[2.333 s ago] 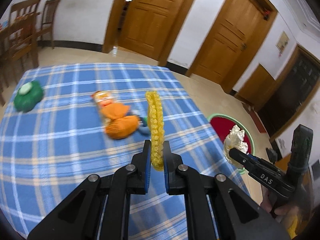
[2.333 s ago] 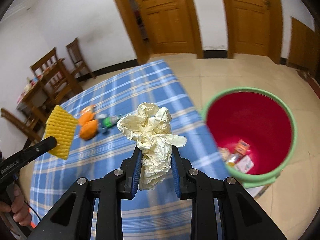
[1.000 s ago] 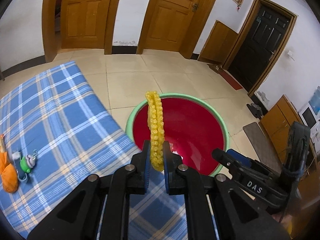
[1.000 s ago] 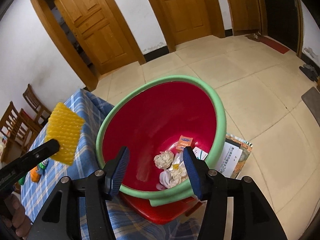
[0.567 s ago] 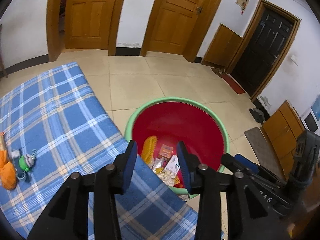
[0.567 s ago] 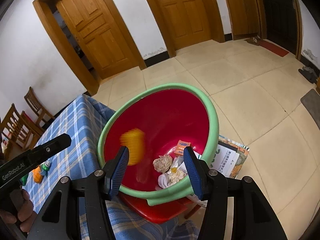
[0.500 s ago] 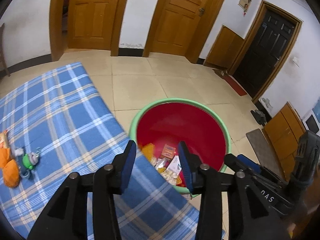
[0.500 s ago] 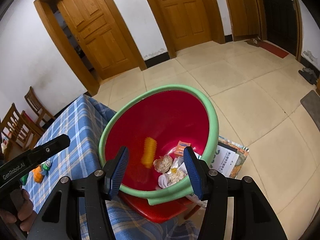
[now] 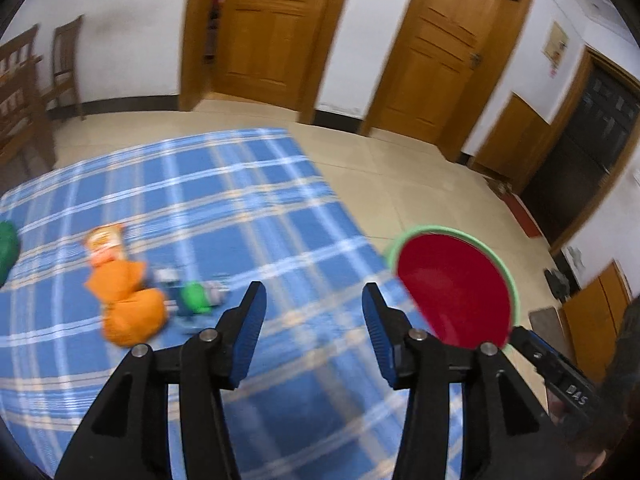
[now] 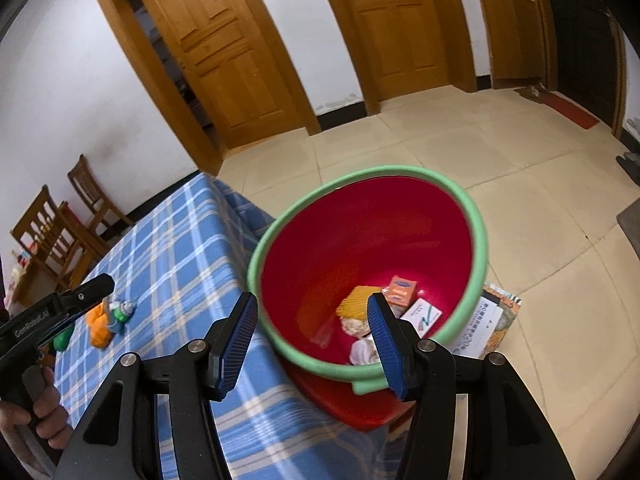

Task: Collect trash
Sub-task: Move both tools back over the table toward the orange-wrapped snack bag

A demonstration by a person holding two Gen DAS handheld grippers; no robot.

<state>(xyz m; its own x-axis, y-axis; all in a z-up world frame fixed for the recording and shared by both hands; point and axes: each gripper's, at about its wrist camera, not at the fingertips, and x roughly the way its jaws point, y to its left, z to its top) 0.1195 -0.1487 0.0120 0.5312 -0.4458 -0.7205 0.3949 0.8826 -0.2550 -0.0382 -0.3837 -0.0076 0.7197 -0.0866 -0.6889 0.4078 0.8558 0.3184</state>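
Observation:
My left gripper (image 9: pixel 314 316) is open and empty above the blue plaid table (image 9: pixel 248 208). An orange snack bag (image 9: pixel 120 284) and a small green and white wrapper (image 9: pixel 196 296) lie on the cloth to its left. The red bin with a green rim (image 9: pixel 454 284) stands on the floor beside the table. My right gripper (image 10: pixel 312 328) is open and empty over the bin (image 10: pixel 478 240). Inside the bin lie the yellow foam net (image 10: pixel 354 302), crumpled paper (image 10: pixel 362 350) and small packets (image 10: pixel 402 290). The left gripper (image 10: pixel 80 294) shows at the left of the right wrist view.
A green object (image 9: pixel 7 246) lies at the table's far left edge. Wooden chairs (image 10: pixel 60 232) stand beyond the table. Wooden doors (image 9: pixel 276 28) line the far wall. A printed paper (image 10: pixel 490 320) lies on the tile floor beside the bin.
The left gripper opened and dropped the yellow foam net into the bin, then swung back left toward the table. The right gripper, open, stayed over the bin.

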